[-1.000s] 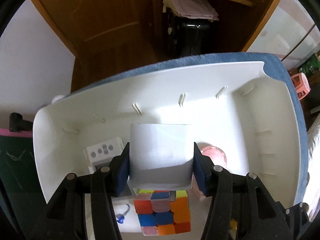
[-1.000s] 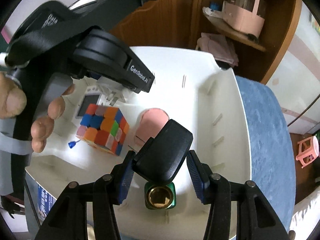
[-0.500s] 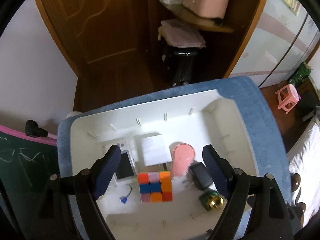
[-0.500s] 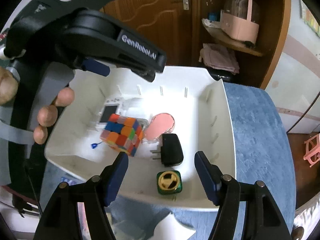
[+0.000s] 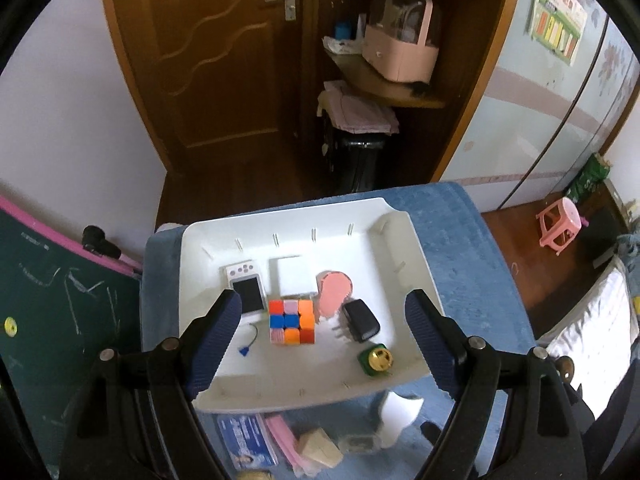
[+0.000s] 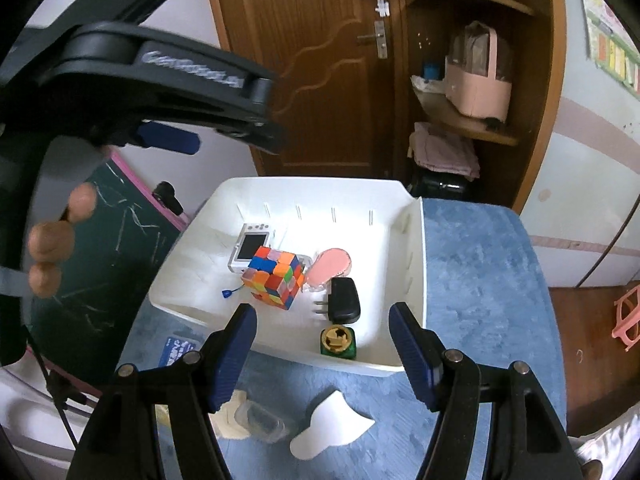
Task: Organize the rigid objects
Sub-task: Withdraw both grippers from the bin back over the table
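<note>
A white tray on a blue-covered table holds a small white camera, a white box, a colour cube, a pink oval case, a black plug charger and a green bottle with a gold cap. My left gripper hangs open high above the tray with nothing between its fingers. My right gripper is also open and empty, above the tray's near edge. The right wrist view shows the charger, the cube and the left gripper's body in a person's hand.
On the blue cloth in front of the tray lie a white curved plastic piece, a clear small case, a blue card and a cream lump. A green chalkboard leans at the left. A pink stool stands on the floor at the right.
The left gripper let go of the white box and the right one let go of the black charger. Both opened and rose well above the tray.
</note>
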Demonstrator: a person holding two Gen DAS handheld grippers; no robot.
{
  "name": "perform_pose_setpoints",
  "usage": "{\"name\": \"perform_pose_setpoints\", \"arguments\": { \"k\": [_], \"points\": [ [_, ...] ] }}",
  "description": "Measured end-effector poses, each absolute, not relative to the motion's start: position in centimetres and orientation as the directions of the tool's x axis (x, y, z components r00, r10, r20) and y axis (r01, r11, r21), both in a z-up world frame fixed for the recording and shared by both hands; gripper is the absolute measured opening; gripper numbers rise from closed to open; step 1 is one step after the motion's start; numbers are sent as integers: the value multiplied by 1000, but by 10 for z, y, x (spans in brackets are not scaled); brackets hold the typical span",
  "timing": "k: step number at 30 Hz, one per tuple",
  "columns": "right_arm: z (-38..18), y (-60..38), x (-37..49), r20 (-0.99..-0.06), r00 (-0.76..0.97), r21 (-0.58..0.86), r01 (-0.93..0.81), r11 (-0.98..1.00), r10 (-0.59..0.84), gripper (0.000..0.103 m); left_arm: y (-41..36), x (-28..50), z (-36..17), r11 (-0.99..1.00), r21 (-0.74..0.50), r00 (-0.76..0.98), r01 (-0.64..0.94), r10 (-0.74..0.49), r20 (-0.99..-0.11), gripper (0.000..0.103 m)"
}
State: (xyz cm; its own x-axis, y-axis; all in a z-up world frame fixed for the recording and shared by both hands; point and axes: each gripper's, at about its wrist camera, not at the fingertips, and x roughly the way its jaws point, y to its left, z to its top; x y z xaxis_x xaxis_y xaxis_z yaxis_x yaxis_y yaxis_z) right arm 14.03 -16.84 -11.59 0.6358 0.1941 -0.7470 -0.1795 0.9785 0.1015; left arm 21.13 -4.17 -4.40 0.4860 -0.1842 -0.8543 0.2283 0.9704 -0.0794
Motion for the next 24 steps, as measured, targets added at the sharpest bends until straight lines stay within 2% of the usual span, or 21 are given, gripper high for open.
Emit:
{"name": "perform_pose_setpoints", "arguments": {
  "k": [12,24],
  "points": [
    [-97,-190,102,-721,655,119,-204,972,226,69,-31,152,-31,984,-92,523,152,-159,-838,87],
    [-104,-205,80,-732,635,135,-219,966,246,70,-16,104,-59,991,-106,505,82,-133,-853,87]
  ]
}}
